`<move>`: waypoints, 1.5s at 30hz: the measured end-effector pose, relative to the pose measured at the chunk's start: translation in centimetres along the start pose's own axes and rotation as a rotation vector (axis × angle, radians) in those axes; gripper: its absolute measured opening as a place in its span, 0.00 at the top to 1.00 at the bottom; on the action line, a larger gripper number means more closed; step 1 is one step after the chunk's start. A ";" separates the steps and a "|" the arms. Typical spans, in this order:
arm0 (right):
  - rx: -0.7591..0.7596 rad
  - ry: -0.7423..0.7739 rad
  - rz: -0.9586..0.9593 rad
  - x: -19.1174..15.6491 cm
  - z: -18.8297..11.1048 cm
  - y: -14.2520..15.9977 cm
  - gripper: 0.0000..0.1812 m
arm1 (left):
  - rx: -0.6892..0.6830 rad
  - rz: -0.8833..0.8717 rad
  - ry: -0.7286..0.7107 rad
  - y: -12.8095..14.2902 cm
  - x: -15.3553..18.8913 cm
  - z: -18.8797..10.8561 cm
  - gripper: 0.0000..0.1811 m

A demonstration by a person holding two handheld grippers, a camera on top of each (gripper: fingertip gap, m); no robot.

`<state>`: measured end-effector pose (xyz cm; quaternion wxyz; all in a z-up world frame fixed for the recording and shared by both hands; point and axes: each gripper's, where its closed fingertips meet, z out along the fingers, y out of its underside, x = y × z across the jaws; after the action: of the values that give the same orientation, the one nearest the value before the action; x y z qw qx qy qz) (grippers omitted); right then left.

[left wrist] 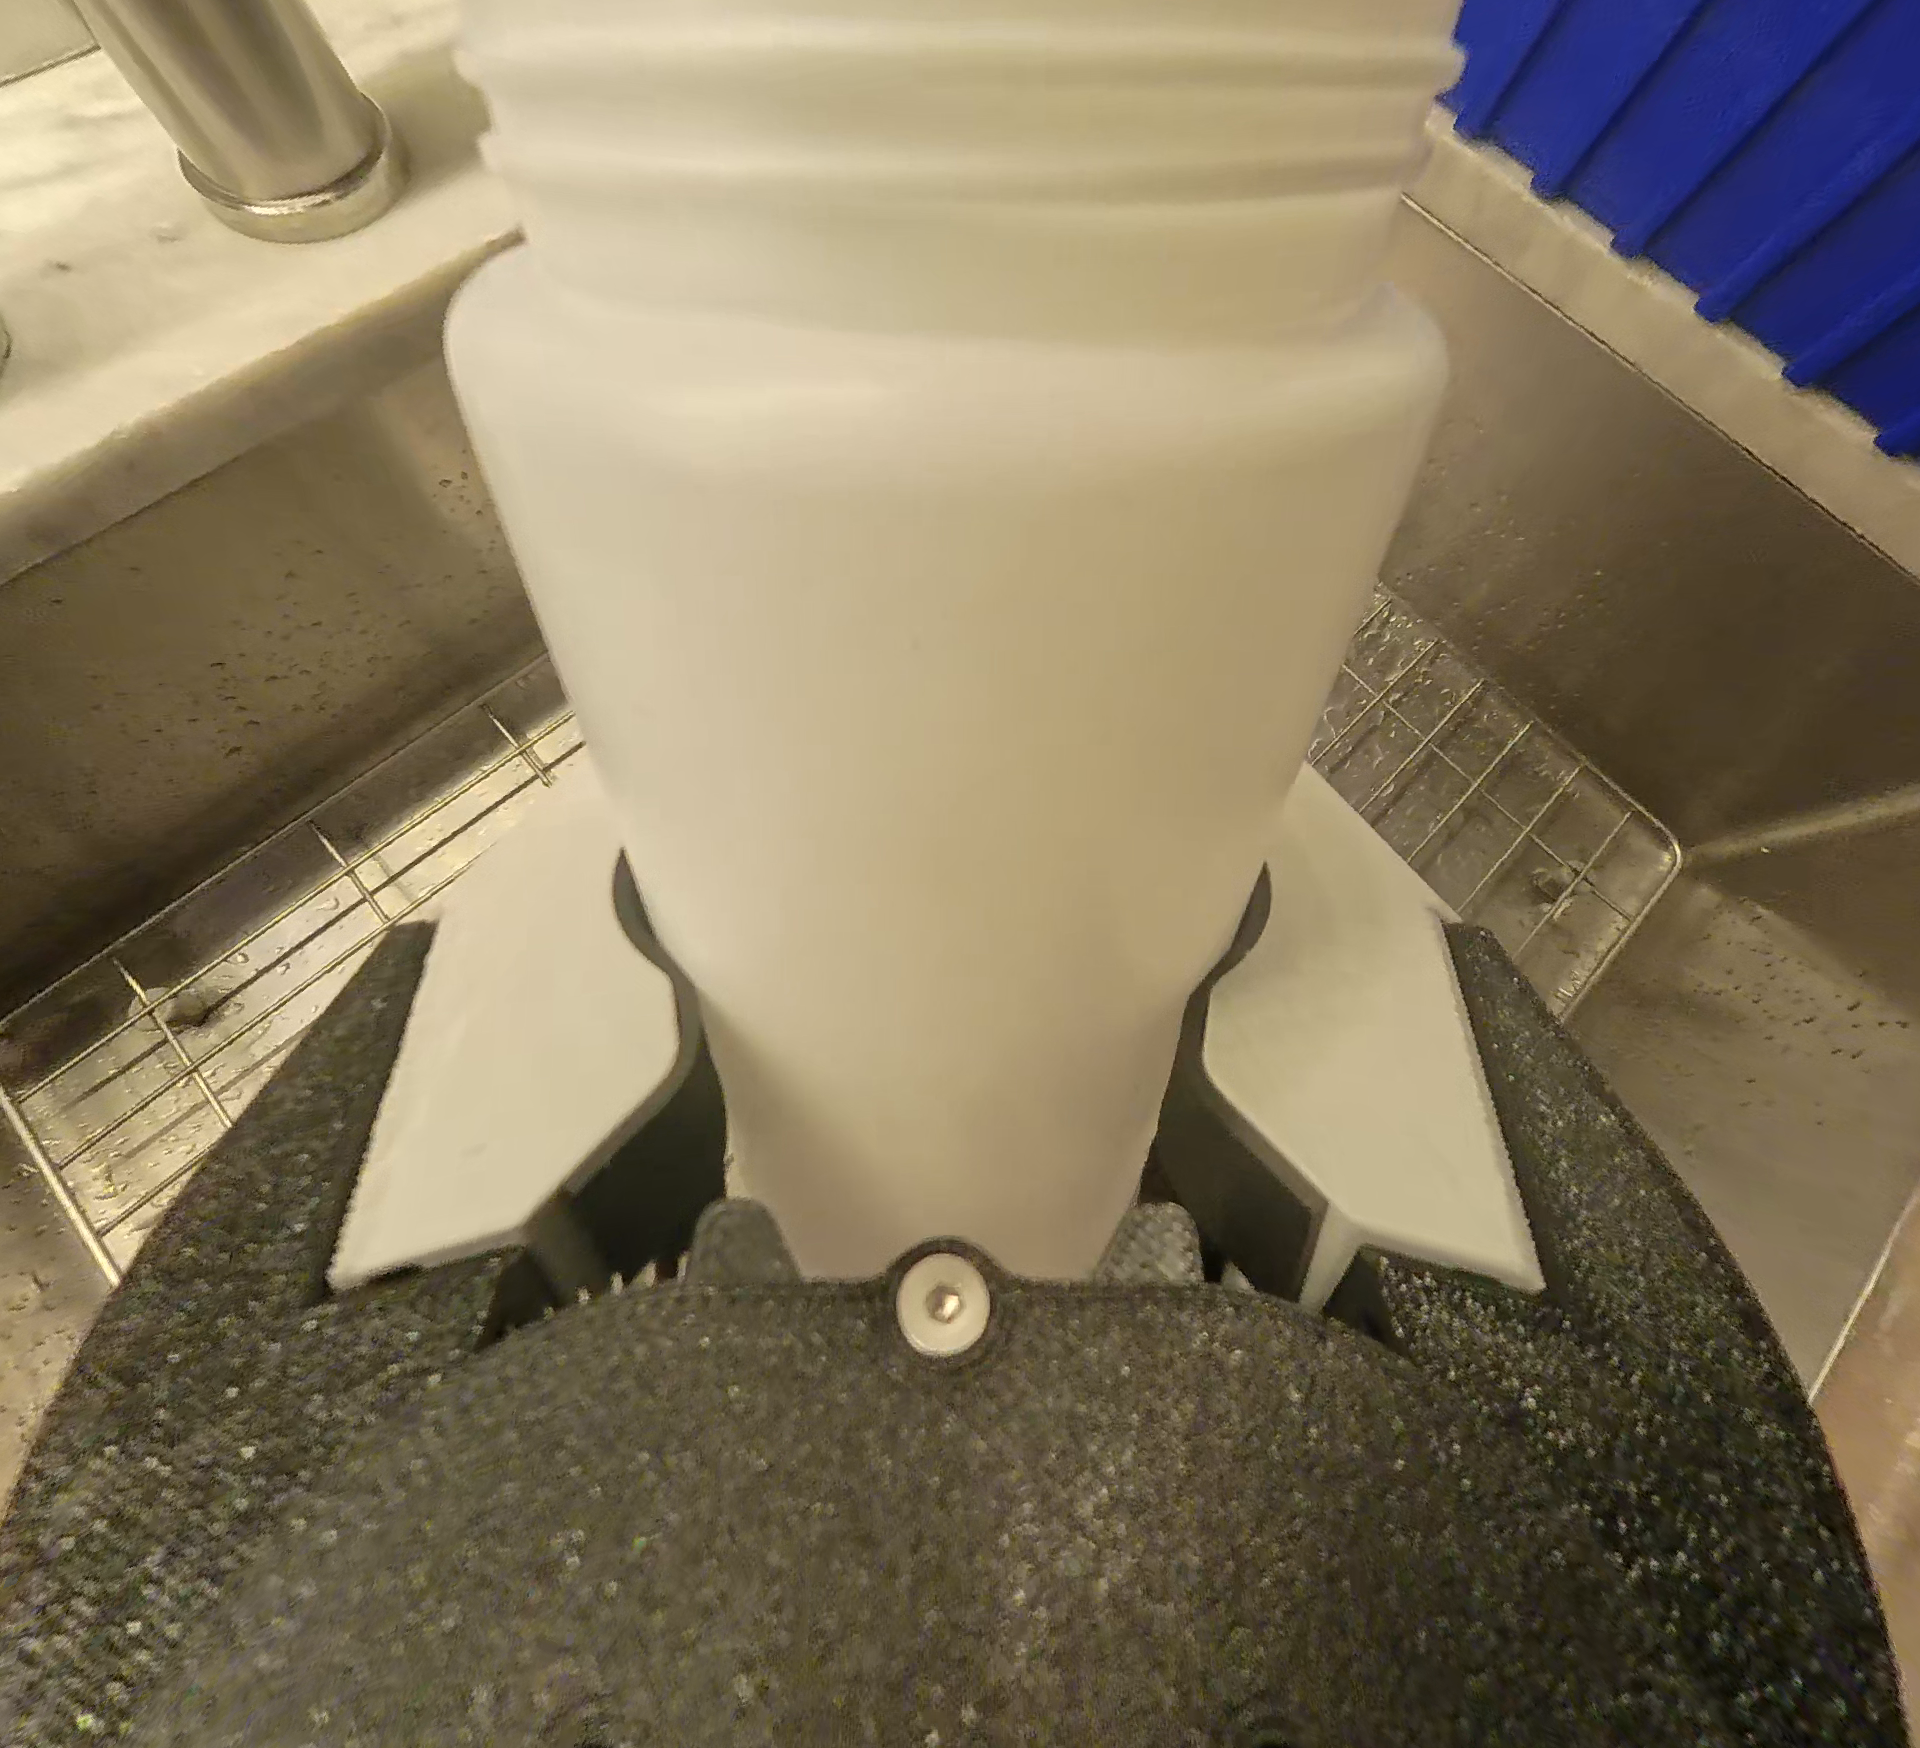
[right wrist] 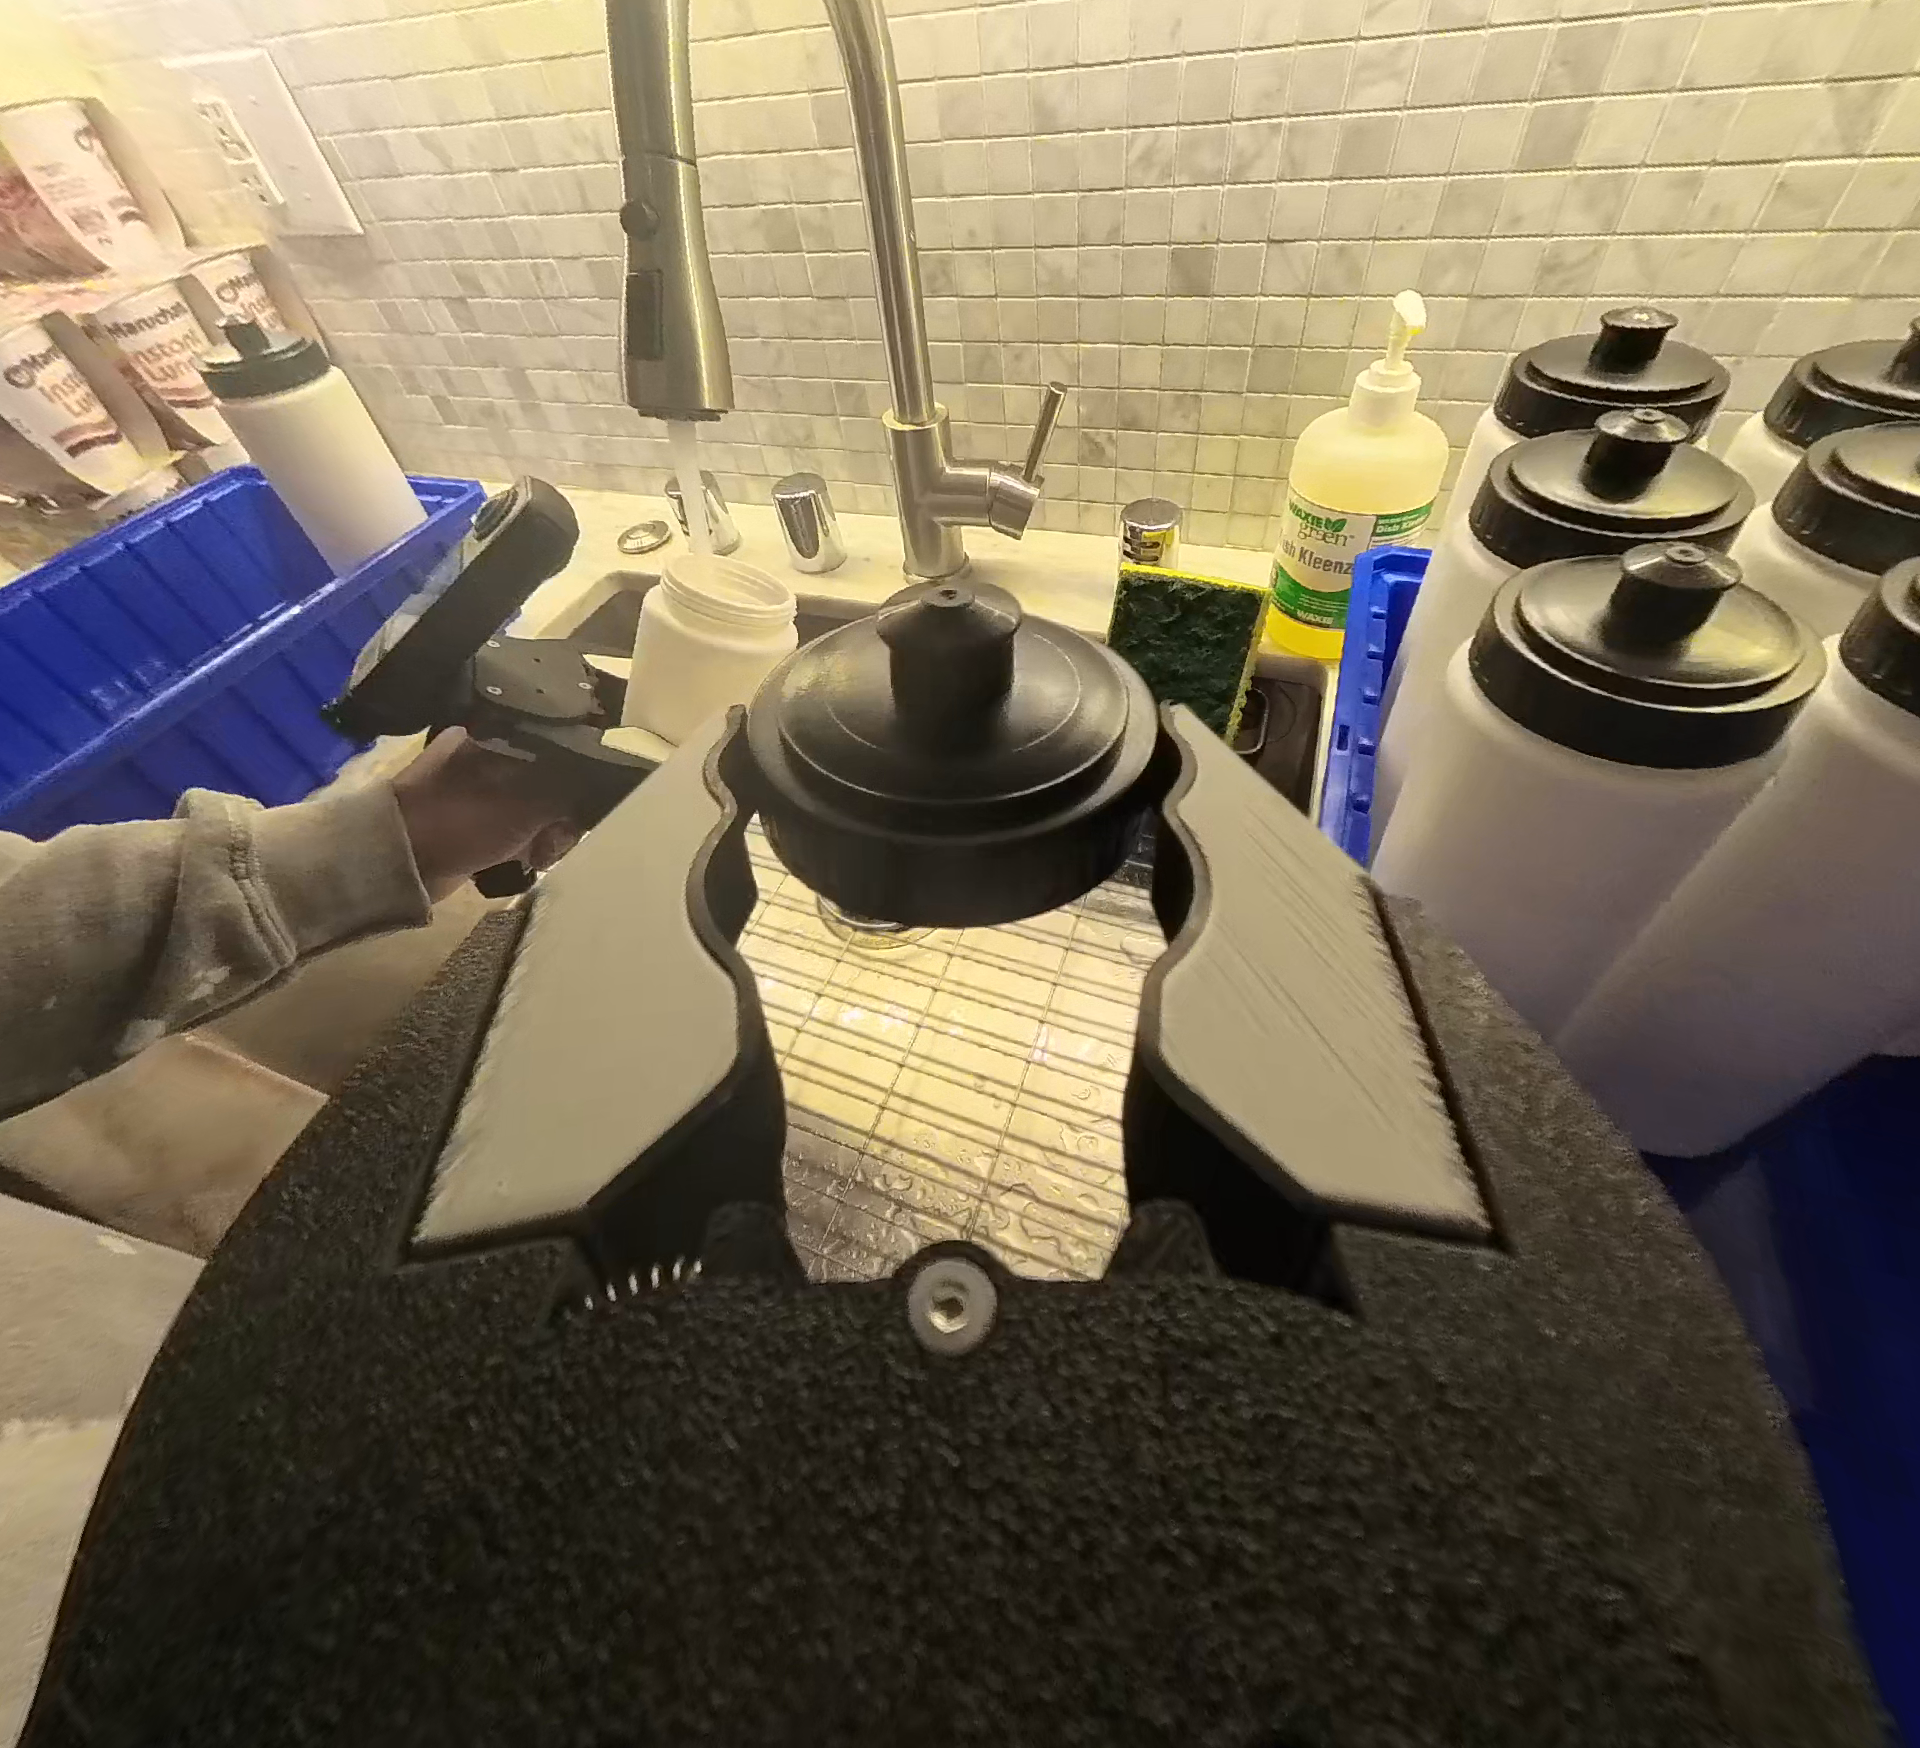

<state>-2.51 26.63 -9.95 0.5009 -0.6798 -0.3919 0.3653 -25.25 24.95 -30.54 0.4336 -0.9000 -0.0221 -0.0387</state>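
Observation:
My left gripper [left wrist: 940,888] is shut on the lower body of a white plastic bottle [left wrist: 956,503] with an open threaded neck, and holds it upright over a steel sink [left wrist: 260,555]. In the right wrist view that bottle [right wrist: 717,628] stands under the spout of the faucet [right wrist: 862,140], and a stream of water [right wrist: 691,472] runs into it. The left gripper [right wrist: 629,737] shows there too, held by a person's hand. My right gripper [right wrist: 948,763] is shut on a black spouted cap [right wrist: 940,711] and holds it above the sink grid [right wrist: 935,1002].
A blue bin [right wrist: 187,597] with a capped white bottle [right wrist: 312,451] sits left of the sink. Another blue bin [right wrist: 1361,680] on the right holds several capped white bottles [right wrist: 1621,763]. A soap dispenser [right wrist: 1351,503] and a green-and-yellow sponge [right wrist: 1184,638] stand behind the sink.

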 end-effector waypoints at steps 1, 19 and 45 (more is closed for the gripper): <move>0.000 -0.001 -0.001 0.0 0.0 -0.1 0.58 | 0.000 0.001 -0.001 0.0 0.0 0.0 0.42; -0.017 -0.029 -0.034 -0.2 -0.1 -0.2 0.58 | 0.028 -0.020 -0.026 -0.3 -0.3 -0.3 0.42; -0.056 -0.090 -0.028 -2.0 0.3 0.9 0.58 | 0.062 -0.025 -0.011 -0.9 0.5 -0.6 0.42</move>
<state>-3.51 24.74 -10.67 0.4687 -0.6708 -0.4335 0.3774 -24.83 25.02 -29.45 0.4605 -0.8860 -0.0367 -0.0385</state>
